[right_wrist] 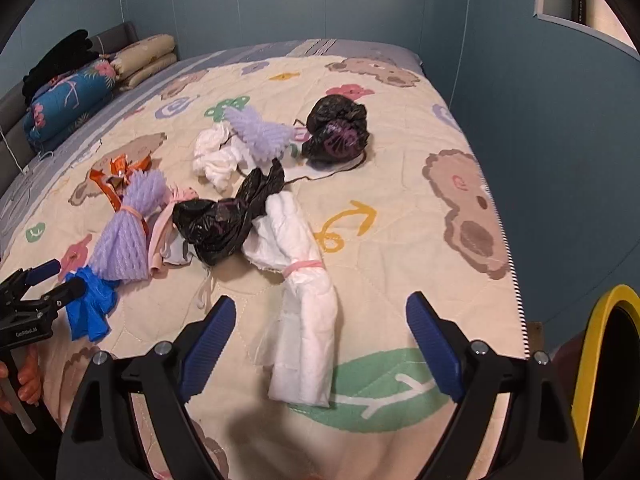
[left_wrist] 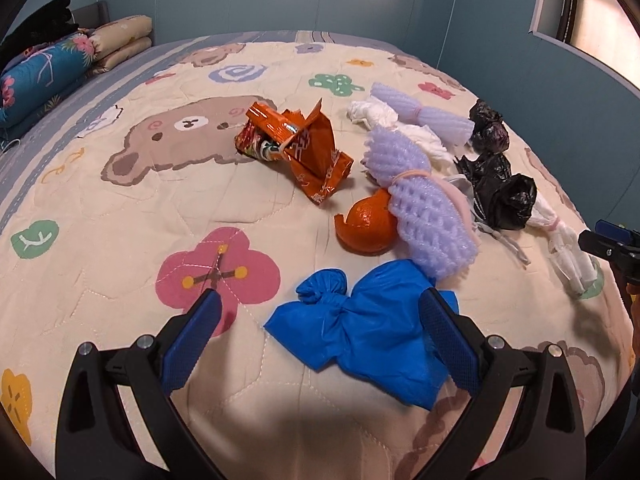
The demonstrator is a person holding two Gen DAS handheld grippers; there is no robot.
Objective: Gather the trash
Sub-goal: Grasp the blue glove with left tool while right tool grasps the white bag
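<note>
My left gripper (left_wrist: pixel 320 312) is spread wide over the knotted blue bag (left_wrist: pixel 360 332) lying nearest on the quilt (left_wrist: pixel 120 208), pads clear of it. My right gripper (right_wrist: pixel 320 320) is spread around the banded white bundle (right_wrist: pixel 304 320), not touching. Farther off lie the orange peel (left_wrist: pixel 366 228), purple foam net (left_wrist: pixel 420 208), black bags (right_wrist: pixel 224 224) and orange wrapper (left_wrist: pixel 300 144).

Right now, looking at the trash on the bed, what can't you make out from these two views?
- Yellow-rimmed container: right wrist view, cut off by the frame edge; contents dark.
- Orange peel: left wrist view, partly under the purple foam net; right wrist view hides it entirely.
- Knotted black bag: contents unseen through the plastic.
- Right hand-held gripper: left wrist view, clipped at the edge.
</note>
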